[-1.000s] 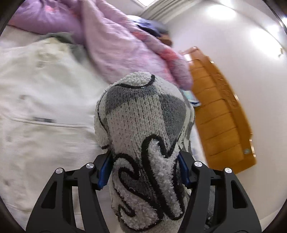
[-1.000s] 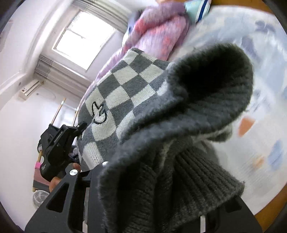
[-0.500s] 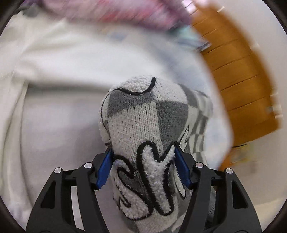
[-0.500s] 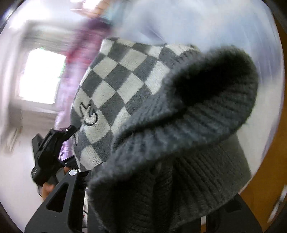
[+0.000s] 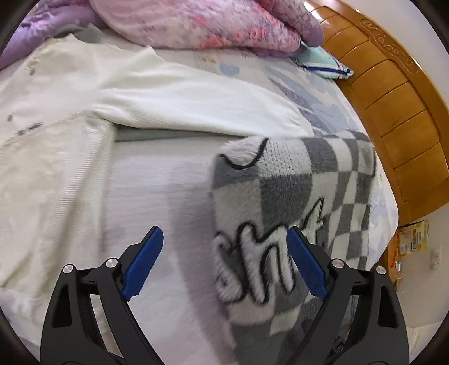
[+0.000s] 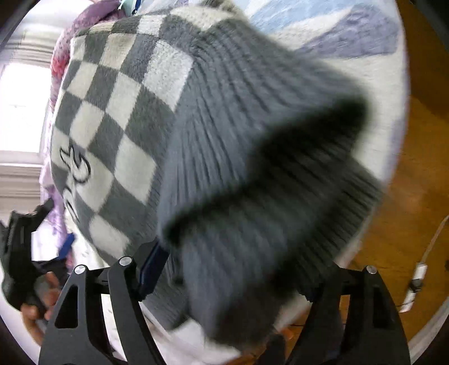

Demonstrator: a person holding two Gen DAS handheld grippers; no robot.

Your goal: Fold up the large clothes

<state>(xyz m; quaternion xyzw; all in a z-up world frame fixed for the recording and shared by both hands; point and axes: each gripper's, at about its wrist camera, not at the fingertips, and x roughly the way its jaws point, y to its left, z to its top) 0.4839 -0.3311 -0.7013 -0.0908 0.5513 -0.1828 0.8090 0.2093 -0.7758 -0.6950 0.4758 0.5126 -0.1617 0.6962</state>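
Observation:
A grey-and-white checked knit sweater with black looped lettering lies on the bed. My left gripper is open just above it, its blue pads apart, the sweater's edge lying between them untouched. In the right wrist view the same sweater fills the frame, with its grey ribbed hem bunched over my right gripper. Its jaws look spread, but the cloth hides the fingertips. The left gripper shows at the far left of that view.
A white garment is spread over the bed to the left. A pink and purple quilt is heaped at the back. A wooden bed frame runs along the right. A wooden floor with a cable lies beyond the bed edge.
My left gripper has opened and let the sweater go; it now lies flat on the bed. Both grippers have dropped toward the bed, and the right jaws look wider apart.

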